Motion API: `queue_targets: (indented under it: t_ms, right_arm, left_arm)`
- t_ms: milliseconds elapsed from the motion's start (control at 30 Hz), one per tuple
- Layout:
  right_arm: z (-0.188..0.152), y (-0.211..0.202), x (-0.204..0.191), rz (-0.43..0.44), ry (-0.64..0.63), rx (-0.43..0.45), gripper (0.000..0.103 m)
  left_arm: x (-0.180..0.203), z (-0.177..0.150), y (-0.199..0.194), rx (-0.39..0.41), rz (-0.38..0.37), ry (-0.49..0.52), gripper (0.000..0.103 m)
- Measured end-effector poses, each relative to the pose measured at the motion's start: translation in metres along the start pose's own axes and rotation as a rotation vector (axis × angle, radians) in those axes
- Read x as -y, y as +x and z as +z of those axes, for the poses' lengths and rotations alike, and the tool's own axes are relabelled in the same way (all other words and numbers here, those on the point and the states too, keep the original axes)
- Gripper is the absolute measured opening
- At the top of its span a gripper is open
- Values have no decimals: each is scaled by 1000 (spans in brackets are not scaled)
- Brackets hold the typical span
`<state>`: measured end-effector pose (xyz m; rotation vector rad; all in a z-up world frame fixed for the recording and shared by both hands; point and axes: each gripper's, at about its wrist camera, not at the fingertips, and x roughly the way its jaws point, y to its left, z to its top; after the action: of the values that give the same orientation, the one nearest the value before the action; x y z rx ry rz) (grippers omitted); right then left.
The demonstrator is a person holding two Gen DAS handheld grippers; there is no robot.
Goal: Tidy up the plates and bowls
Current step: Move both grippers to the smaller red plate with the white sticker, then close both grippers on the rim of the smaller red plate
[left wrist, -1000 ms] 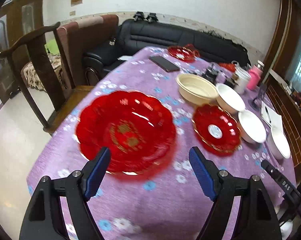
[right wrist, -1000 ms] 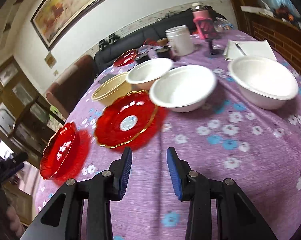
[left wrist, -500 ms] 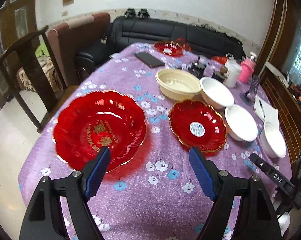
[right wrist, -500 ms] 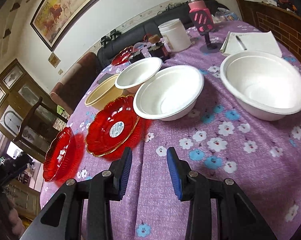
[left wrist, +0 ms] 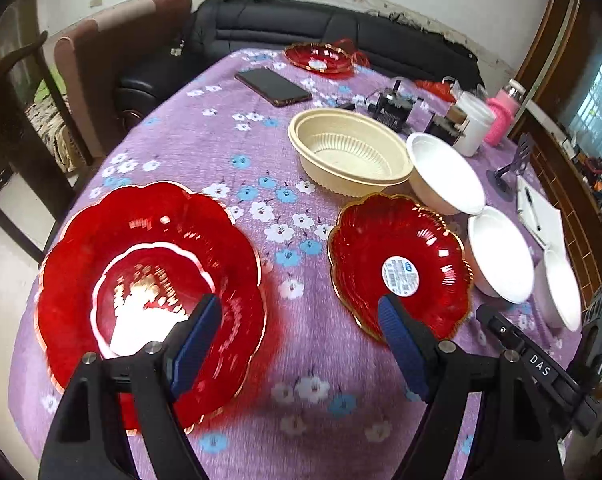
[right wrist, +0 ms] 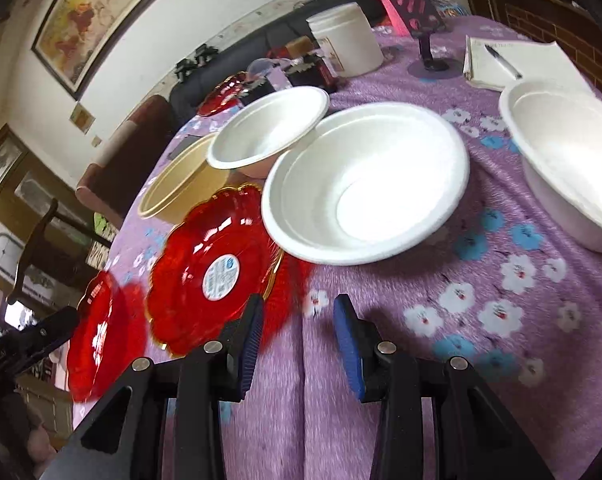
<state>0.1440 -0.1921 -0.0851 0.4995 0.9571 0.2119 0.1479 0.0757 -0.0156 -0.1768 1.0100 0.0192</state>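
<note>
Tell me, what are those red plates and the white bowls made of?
The red plates look like glossy translucent plastic, possibly glass: they cast red tints on the cloth, show sharp glints, and have gold-edged scalloped rims. The white bowls look like matte disposable foam or moulded pulp: dull, thin rolled rims, no shine.

The letters "DAS" stand in white on a black bar-shaped device [left wrist: 541, 368] just right of the left tool's right finger. A round white-and-blue paper sticker [left wrist: 401, 276] sits at the middle of the smaller scalloped red glass plate [left wrist: 433, 248] ahead of that finger, but its print is too small to read. No other text can be made out.
</note>
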Motion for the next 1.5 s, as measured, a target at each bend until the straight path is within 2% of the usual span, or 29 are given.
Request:
queue_targets:
  t_ms: [133,400,633,767,867,967,1067,1200,1367,1500]
  right_arm:
    - [5,11,-7,8,6,-19,39]
    - [12,21,-26,18,-22,-22,39]
    - [10,29,-12,60,8,-30,40]
    - [11,32,-6,107,22,-29,40]
    - [12,34,-7,112,19,-19,40]
    - [13,36,-10,109,9,-8,40]
    - [13,37,-10,106,1,1,40]
    - [13,37,-12,104,-7,4,40]
    - [13,37,-11,99,-4,8,40]
    - [14,36,-9,85,-4,15,38]
  left_arm:
    - [5,20,27,-48,-16,4,80]
    - [23,51,76,-110,-3,34,80]
    - [40,58,103,-142,18,86,80]
    - [42,58,117,-176,-7,77,80]
    - [46,58,123,-175,-7,94,80]
    - [52,56,130,-206,-55,92,79]
    - [63,53,132,-186,-33,141,78]
    - [78,47,132,-160,20,200,63]
    - [80,42,127,-155,22,195,58]
    - [75,37,119,-156,27,165,46]
